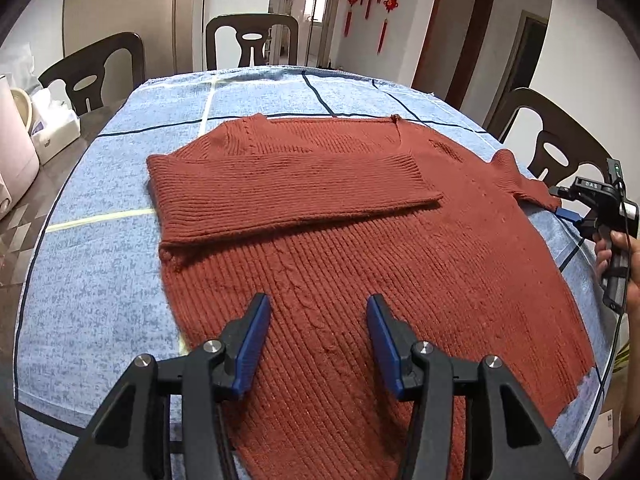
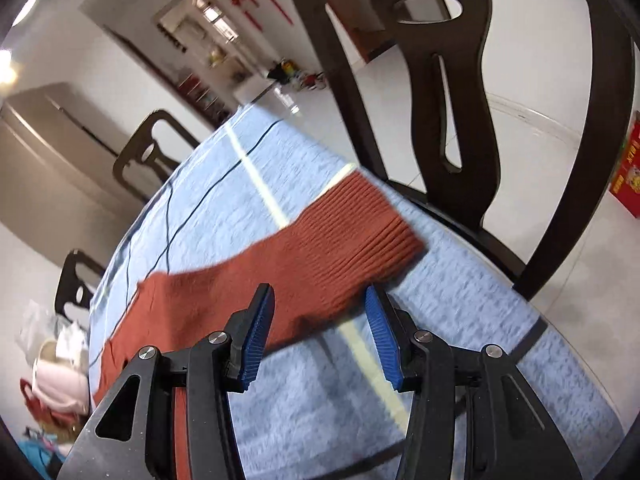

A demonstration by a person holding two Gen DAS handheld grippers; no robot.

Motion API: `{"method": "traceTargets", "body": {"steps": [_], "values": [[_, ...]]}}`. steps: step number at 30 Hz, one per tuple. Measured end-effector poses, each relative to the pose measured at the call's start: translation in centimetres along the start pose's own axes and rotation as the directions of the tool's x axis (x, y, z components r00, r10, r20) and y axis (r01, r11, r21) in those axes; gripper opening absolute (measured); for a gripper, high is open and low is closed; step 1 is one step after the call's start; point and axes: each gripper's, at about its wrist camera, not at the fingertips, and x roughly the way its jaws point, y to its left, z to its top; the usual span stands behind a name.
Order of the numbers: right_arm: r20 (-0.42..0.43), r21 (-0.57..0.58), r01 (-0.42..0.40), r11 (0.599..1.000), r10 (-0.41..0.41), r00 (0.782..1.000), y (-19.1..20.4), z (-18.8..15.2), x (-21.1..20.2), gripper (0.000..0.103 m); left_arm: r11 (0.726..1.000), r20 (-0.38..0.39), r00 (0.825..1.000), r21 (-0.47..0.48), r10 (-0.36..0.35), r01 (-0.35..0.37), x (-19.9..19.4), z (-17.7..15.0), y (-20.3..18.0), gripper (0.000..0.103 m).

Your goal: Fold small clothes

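Sweater (image 1: 360,240), rust ribbed knit, flat on tablecloth (image 1: 100,280)

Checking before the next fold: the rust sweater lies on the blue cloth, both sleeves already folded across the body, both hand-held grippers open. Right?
Not quite: only one sleeve is folded across the sweater, as the left wrist view shows. The other sleeve lies stretched out on the blue cloth ahead of the right hand-held gripper. The left hand-held gripper is open too.

1. sweater (image 1: 360,248): rust red, ribbed knit
2. tablecloth (image 1: 100,280): mottled light blue with dark and pale yellow grid lines
3. gripper pads (image 1: 254,344): bright blue
4. chairs (image 1: 252,40): dark brown
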Motion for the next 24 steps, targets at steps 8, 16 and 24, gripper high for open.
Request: {"method": "traceTargets", "body": {"steps": [8, 16, 24], "values": [[0.006, 0.016, 0.024, 1.0, -0.024, 1.0, -0.2, 0.7, -0.1, 0.01, 1.0, 0.003, 1.0, -0.01, -0.008, 0.008, 0.1, 0.0, 0.1, 0.055], [0.035, -0.204, -0.203, 0.958, 0.214, 0.976, 8.5, -0.1, -3.6, 0.009, 1.0, 0.002, 1.0, -0.012, -0.013, 0.013, 0.1, 0.0, 0.1, 0.057], [-0.202, -0.385, -0.428, 0.817, 0.379, 0.903, 19.0, -6.2, -1.2, 0.009, 1.0, -0.004, 1.0, -0.023, -0.012, 0.012, 0.0, 0.2, 0.1, 0.057]]}}
